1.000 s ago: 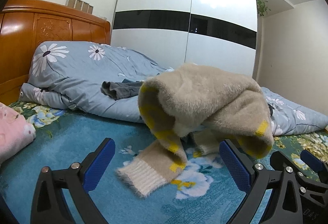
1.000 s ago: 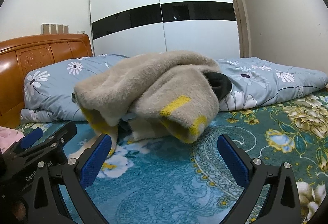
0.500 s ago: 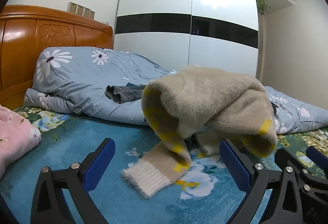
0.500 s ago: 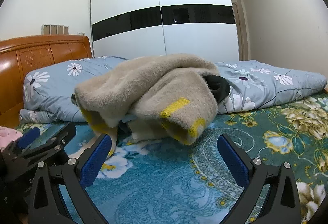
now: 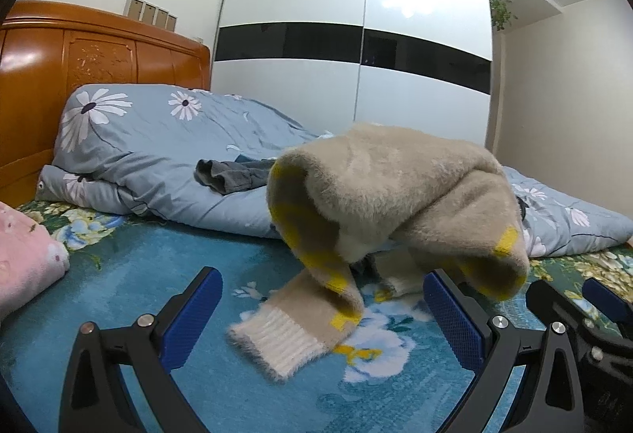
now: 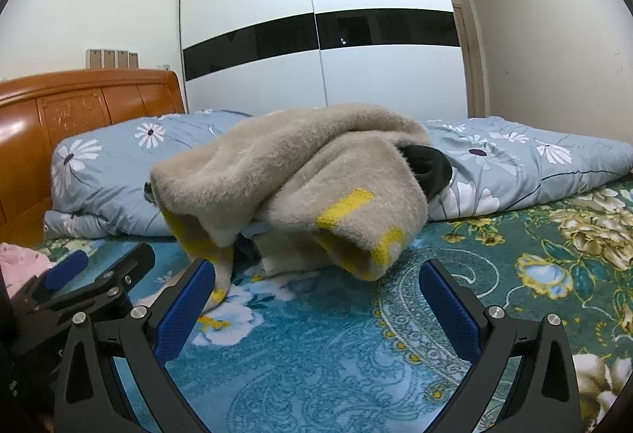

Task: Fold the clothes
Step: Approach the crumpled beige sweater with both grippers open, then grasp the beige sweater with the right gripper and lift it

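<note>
A fuzzy beige sweater with yellow patches [image 5: 395, 195] lies heaped on the blue floral bedspread [image 5: 118, 294], one ribbed cream cuff [image 5: 277, 342] stretched toward me. It also shows in the right wrist view [image 6: 300, 175]. My left gripper [image 5: 322, 310] is open and empty, just short of the cuff. My right gripper [image 6: 316, 298] is open and empty, in front of the heap. The right gripper shows at the lower right of the left view [image 5: 585, 318]; the left gripper shows at the lower left of the right view [image 6: 95, 274].
A blue daisy-print duvet [image 5: 158, 152] is bunched behind the sweater, with a dark grey garment [image 5: 225, 175] on it. A black garment [image 6: 427, 168] peeks from behind the sweater. Pink clothing [image 5: 23, 266] lies at left. Wooden headboard [image 5: 79, 57] and wardrobe [image 5: 356, 57] stand behind.
Both grippers have drawn slightly back and tilted up; the sweater sits a little lower in the views. The sweater itself has not moved. Both grippers stay open.
</note>
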